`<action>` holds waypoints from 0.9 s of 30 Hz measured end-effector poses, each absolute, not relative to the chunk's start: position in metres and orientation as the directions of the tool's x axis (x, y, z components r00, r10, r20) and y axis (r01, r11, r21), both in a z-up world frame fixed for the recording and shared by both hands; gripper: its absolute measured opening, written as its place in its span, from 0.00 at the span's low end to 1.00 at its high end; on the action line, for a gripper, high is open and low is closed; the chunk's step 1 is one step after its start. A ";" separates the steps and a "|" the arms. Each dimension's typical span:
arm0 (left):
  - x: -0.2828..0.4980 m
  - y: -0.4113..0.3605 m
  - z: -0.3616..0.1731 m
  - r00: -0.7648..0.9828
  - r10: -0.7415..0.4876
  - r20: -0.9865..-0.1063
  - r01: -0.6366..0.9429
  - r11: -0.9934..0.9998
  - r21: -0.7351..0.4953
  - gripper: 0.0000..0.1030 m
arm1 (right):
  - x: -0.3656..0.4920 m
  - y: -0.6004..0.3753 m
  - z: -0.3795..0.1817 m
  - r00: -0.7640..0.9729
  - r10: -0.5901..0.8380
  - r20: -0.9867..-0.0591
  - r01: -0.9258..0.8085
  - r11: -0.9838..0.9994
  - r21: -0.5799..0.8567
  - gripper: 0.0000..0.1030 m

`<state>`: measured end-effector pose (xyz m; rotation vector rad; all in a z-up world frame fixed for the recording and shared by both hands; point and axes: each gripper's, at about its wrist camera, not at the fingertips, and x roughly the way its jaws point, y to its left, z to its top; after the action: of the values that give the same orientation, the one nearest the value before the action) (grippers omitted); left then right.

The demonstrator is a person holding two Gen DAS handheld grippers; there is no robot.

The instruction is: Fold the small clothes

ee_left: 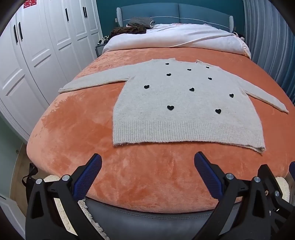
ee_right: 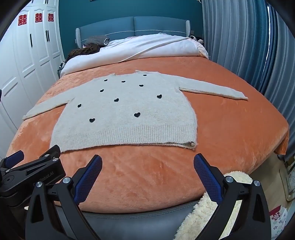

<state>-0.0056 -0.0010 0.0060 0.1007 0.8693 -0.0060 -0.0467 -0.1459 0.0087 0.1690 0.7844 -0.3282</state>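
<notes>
Across the bed (ee_left: 129, 175) an orange plush blanket (ee_left: 83, 120) is spread, and on it a pale grey knitted sweater (ee_left: 184, 103) with small black hearts lies flat, front up, both sleeves stretched out to the sides and its ribbed hem toward the foot of the bed. Beyond the blanket a white duvet (ee_left: 175, 37) is bunched toward the blue padded headboard (ee_left: 166, 13), with dark clothing (ee_left: 132, 27) heaped near the headboard. White wardrobe doors (ee_left: 46, 46) with red paper cut-outs line one side of the room, grey-blue curtains (ee_right: 248, 55) the other, and a cream shaggy rug (ee_right: 199, 212) lies on the floor by the foot of the bed. What the dark heap consists of is hard to make out, and the far right sleeve tip sits close to the blanket's edge in the left wrist view. Small items by the curtain on the floor are cut off and unclear. The left hand-held gripper (ee_left: 147, 166) hangs over the blanket just short of the hem, its blue-padded fingers spread wide and touching nothing. The right hand-held gripper (ee_right: 147, 166) is likewise wide apart and empty, near the hem's right corner but clear of it.
</notes>
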 end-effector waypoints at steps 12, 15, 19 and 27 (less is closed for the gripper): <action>-0.005 -0.002 0.007 0.646 0.040 -0.762 0.045 0.995 0.091 0.95 | -0.047 -0.148 0.011 0.663 -0.223 -0.715 0.348 0.937 0.031 0.95; -0.005 -0.002 0.006 0.646 0.041 -0.762 0.045 0.995 0.091 0.94 | -0.047 -0.150 0.011 0.662 -0.221 -0.716 0.349 0.937 0.033 0.95; -0.005 -0.001 0.006 0.646 0.039 -0.762 0.044 0.995 0.089 0.94 | -0.047 -0.149 0.012 0.661 -0.222 -0.717 0.350 0.936 0.032 0.95; -0.005 -0.002 0.006 0.646 0.041 -0.762 0.045 0.995 0.092 0.94 | -0.050 -0.153 0.010 0.657 -0.226 -0.719 0.356 0.934 0.032 0.95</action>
<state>-0.0053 -0.0015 0.0058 0.1061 0.8686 -0.0025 -0.0496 -0.1526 0.0104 0.1767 0.7884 -0.3315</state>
